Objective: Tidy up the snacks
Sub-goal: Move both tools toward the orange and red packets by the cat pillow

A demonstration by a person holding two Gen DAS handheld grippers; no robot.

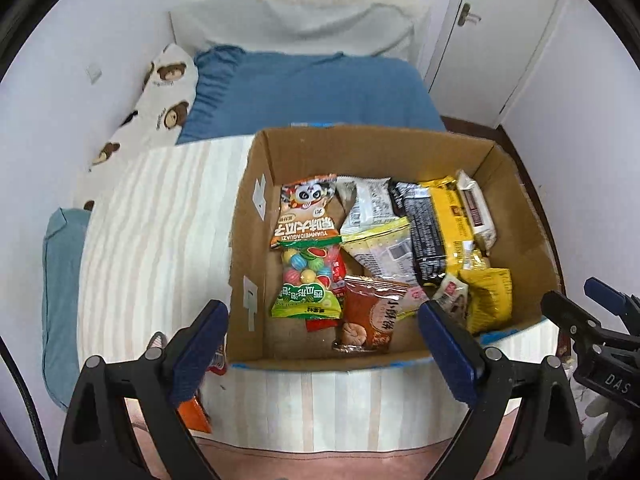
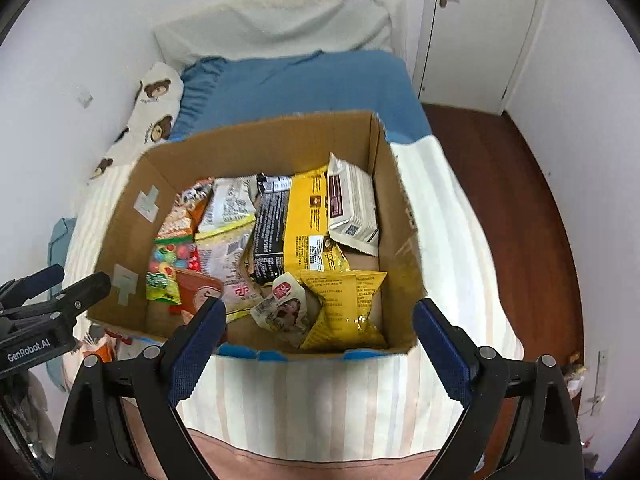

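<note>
Cardboard walls of an open box (image 1: 372,148) on a striped bedspread (image 1: 160,240) corral crinkly foil and plastic snack packets (image 2: 316,224) — flat, pillowy shapes overlapping so they fit inside. The left gripper (image 1: 324,344) and right gripper (image 2: 320,340) hover at the near rim, fingers spread wide, holding nothing. An orange packet (image 1: 196,416) lies outside the box — likely awaiting collection.

An orange packet (image 1: 196,414) beside the cardboard box (image 1: 256,248) is mostly hidden behind the left gripper (image 1: 320,344), so its print cannot be read.
</note>
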